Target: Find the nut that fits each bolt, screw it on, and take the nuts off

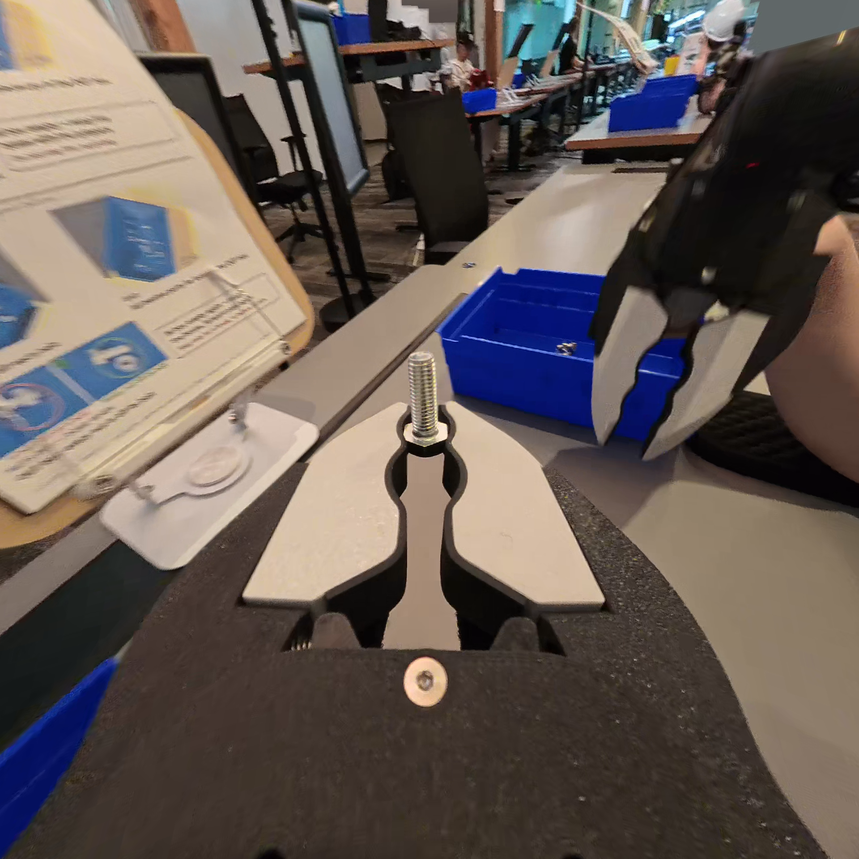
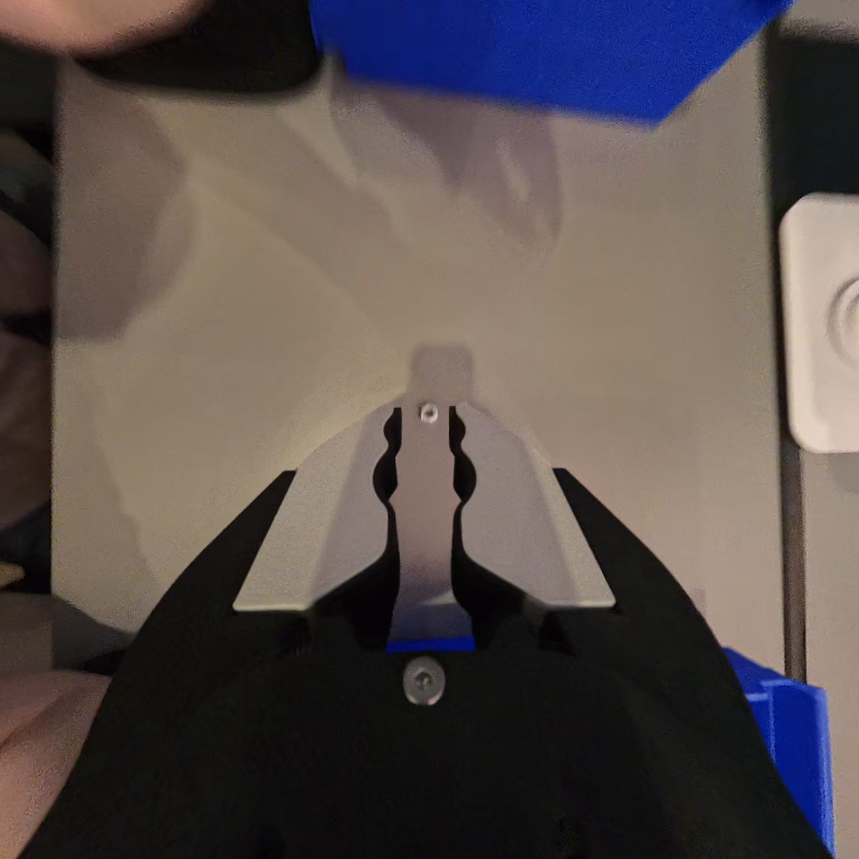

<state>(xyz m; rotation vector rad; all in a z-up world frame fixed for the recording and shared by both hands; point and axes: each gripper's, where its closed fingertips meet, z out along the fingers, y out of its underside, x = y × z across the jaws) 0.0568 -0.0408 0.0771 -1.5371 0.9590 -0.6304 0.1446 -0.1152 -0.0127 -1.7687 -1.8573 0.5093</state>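
Note:
In the left wrist view my left gripper (image 1: 425, 411) is shut on the hex head of a silver bolt (image 1: 422, 386), which stands upright with its thread pointing up. My right gripper (image 1: 625, 448) hangs tips-down over the grey table (image 1: 697, 604), in front of a blue bin (image 1: 511, 367). In the right wrist view the right gripper (image 2: 425, 411) has its jaws a little apart. A small silver nut (image 2: 428, 413) shows in the gap between the tips, touching neither finger. Another small nut (image 1: 566, 347) lies inside the blue bin.
A document stand with a printed sheet (image 1: 116, 279) and its white base (image 1: 209, 488) stand to the left; the base also shows in the right wrist view (image 2: 818, 325). A second blue bin (image 2: 534, 56) is near. A black mesh pad (image 1: 753, 441) and a person's arm (image 1: 827, 372) are at right. The tips of one gripper are about 15 centimeters away from the tips of the other.

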